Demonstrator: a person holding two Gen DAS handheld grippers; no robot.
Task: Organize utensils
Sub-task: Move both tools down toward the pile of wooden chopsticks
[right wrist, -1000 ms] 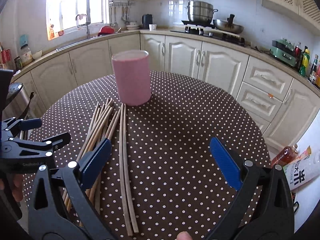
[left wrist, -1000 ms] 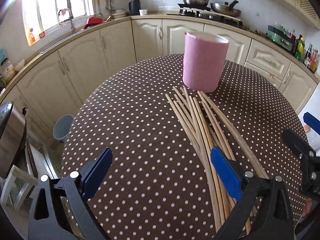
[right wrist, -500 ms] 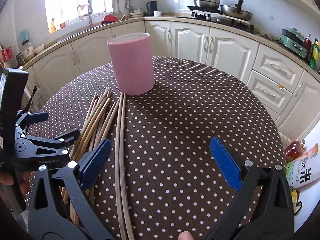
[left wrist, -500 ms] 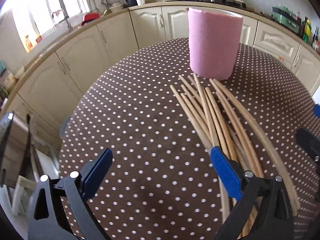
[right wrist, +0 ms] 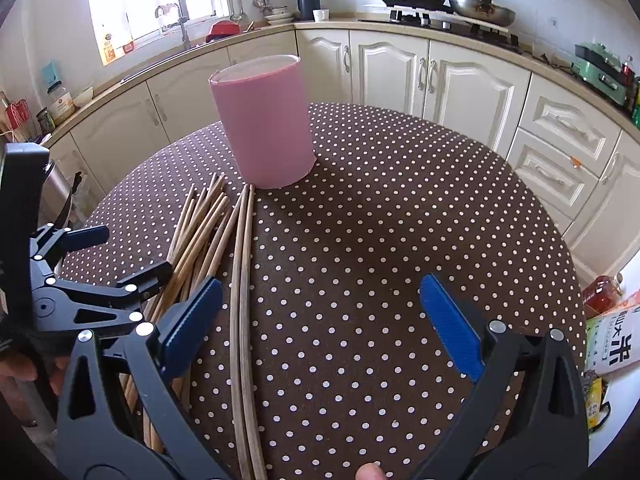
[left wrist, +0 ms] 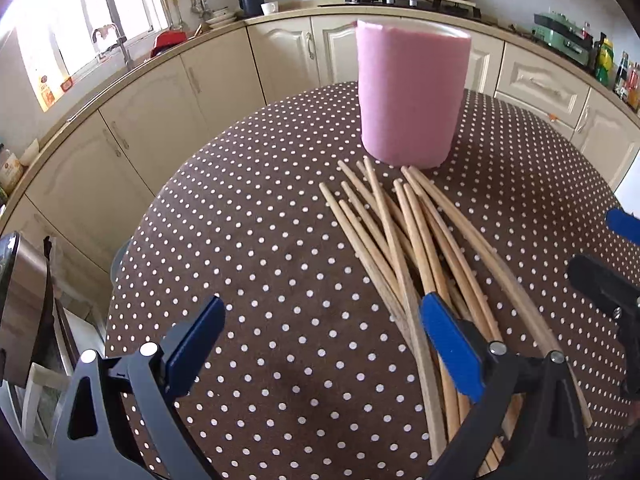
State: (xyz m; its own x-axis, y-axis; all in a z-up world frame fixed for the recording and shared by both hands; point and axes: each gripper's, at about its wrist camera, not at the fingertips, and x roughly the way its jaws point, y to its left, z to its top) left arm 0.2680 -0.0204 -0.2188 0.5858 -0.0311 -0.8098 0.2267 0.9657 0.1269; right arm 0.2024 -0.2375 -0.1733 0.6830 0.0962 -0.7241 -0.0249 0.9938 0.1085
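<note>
A tall pink cylindrical holder (left wrist: pixel 412 96) (right wrist: pixel 264 124) stands upright on the brown polka-dot table (left wrist: pixel 260 264) (right wrist: pixel 380 240). Several long wooden chopsticks (left wrist: pixel 404 248) (right wrist: pixel 212 236) lie fanned in a loose pile in front of it, their far tips near its base. My left gripper (left wrist: pixel 320 340) is open, low over the table, its right pad over the near part of the pile. My right gripper (right wrist: pixel 318 320) is open too, with bare cloth between its fingers and the pile under its left finger. Each gripper shows at the edge of the other's view.
Cream cabinets and a counter curve behind the table, with a sink (right wrist: pixel 176 40), a kettle (right wrist: pixel 308 4) and pots on a stove (right wrist: pixel 432 4). A steel appliance (left wrist: pixel 20 304) stands left of the table. A bag and a bottle (right wrist: pixel 604 320) lie on the floor at the right.
Both grippers have moved forward and lower toward the pink holder and the chopsticks, which look larger now. Both have stayed open and nothing has been picked up.
</note>
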